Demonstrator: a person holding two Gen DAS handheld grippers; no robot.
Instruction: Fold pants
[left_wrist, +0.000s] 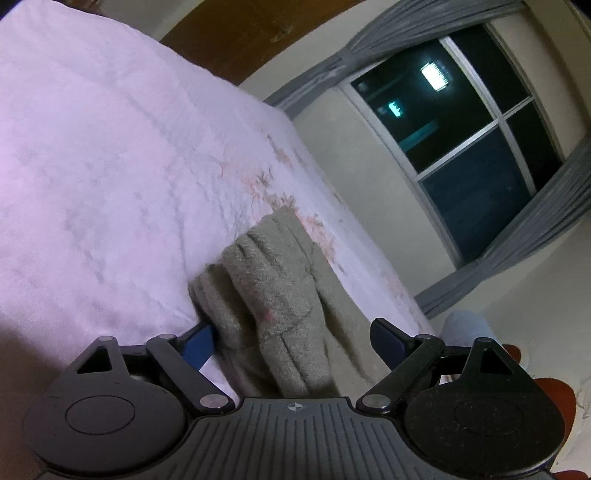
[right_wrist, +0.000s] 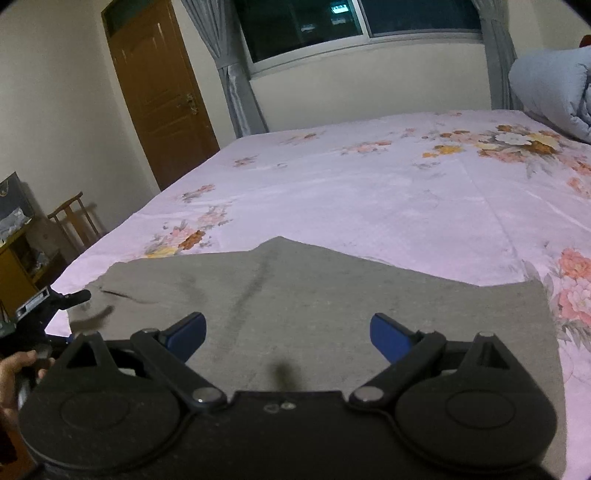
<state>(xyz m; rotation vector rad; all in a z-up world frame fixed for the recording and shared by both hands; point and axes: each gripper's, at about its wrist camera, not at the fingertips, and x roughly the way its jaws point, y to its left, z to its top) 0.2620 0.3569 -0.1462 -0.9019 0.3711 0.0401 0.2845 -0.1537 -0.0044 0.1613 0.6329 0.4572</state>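
Note:
Grey-tan pants (right_wrist: 314, 295) lie flat, folded, on the pink floral bed sheet (right_wrist: 406, 192) near its front edge. My right gripper (right_wrist: 288, 334) is open and empty, hovering just above the pants. In the left wrist view a bunched end of the pants (left_wrist: 280, 295) lies between the blue fingers of my left gripper (left_wrist: 295, 338), which is open around it; the left finger (left_wrist: 201, 341) sits partly behind the cloth. The left gripper also shows in the right wrist view (right_wrist: 55, 301) at the pants' left end.
A rolled grey-blue quilt (right_wrist: 550, 88) lies at the bed's far right. A brown door (right_wrist: 159, 92), a wooden chair (right_wrist: 74, 221) and a cabinet (right_wrist: 18, 251) stand left of the bed. A dark window with grey curtains (right_wrist: 362, 22) is behind.

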